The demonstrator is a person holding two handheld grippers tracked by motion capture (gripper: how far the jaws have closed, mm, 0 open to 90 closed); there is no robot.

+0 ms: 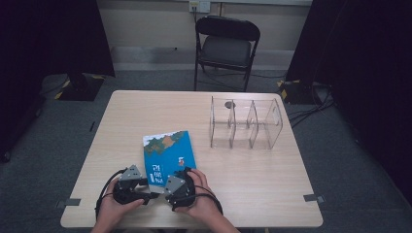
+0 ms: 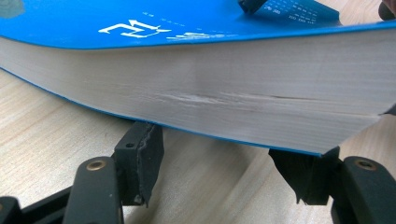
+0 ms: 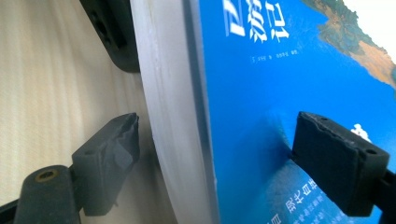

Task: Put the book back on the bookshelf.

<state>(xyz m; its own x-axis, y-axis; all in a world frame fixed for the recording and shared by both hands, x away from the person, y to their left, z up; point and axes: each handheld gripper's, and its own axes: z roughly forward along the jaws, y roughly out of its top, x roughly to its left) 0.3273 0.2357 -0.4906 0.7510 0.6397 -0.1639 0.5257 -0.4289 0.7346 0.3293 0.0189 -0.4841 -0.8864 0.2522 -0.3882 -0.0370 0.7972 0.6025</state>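
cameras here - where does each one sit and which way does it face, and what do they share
High view: fixed above the person's side, looking forward and down on the table; hands enter from the bottom, holding the left gripper and right gripper at the blue book.
Left gripper view: rides the left gripper, low at the table, facing the book's page edge.
Right gripper view: rides the right gripper, turned sideways, jaws astride the book.
All three share the blue book.
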